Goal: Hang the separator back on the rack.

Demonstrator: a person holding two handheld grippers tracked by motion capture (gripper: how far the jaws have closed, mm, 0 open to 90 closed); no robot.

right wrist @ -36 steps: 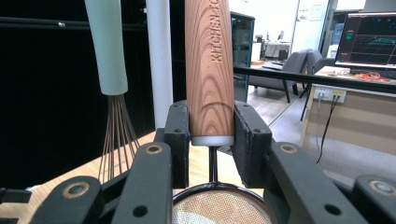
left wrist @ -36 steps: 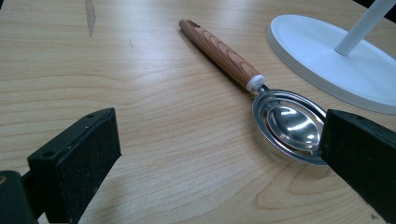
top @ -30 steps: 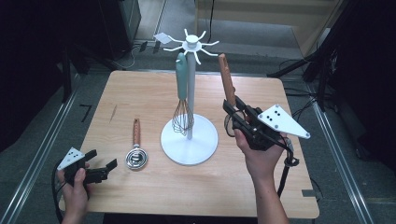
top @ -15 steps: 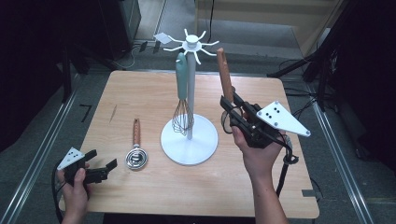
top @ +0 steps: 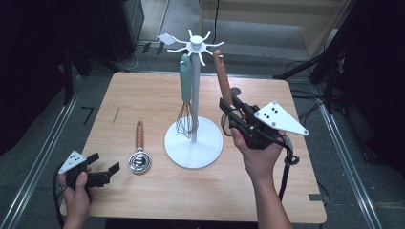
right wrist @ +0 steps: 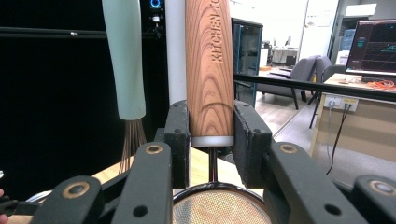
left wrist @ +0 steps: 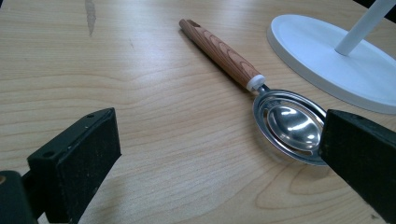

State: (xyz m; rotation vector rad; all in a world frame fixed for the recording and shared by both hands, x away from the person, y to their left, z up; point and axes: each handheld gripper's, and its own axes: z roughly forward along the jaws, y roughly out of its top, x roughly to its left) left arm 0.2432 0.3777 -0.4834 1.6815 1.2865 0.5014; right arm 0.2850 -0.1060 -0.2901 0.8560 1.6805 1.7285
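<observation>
My right gripper (top: 228, 112) is shut on the wooden handle of a mesh strainer (top: 222, 78) and holds it upright, just right of the white hook stand (top: 193, 143). In the right gripper view the pads press on the handle's lower end (right wrist: 209, 70), with the round mesh (right wrist: 217, 207) below them. A teal-handled whisk (top: 186, 86) hangs from the stand's hooks, close to the strainer's left. At the table's front left my left gripper (top: 104, 162) stands open. A wooden-handled metal egg separator (left wrist: 289, 121) lies flat just ahead of its right jaw.
The stand's round base (left wrist: 336, 60) sits mid-table behind the separator. The wooden tabletop (top: 143, 95) has dark floor and cables around it. Desks, chairs and a monitor (right wrist: 373, 46) stand far off.
The right gripper has edged the strainer a little up and left, so the handle's top is nearer the stand's hooks. The left gripper has kept still.
</observation>
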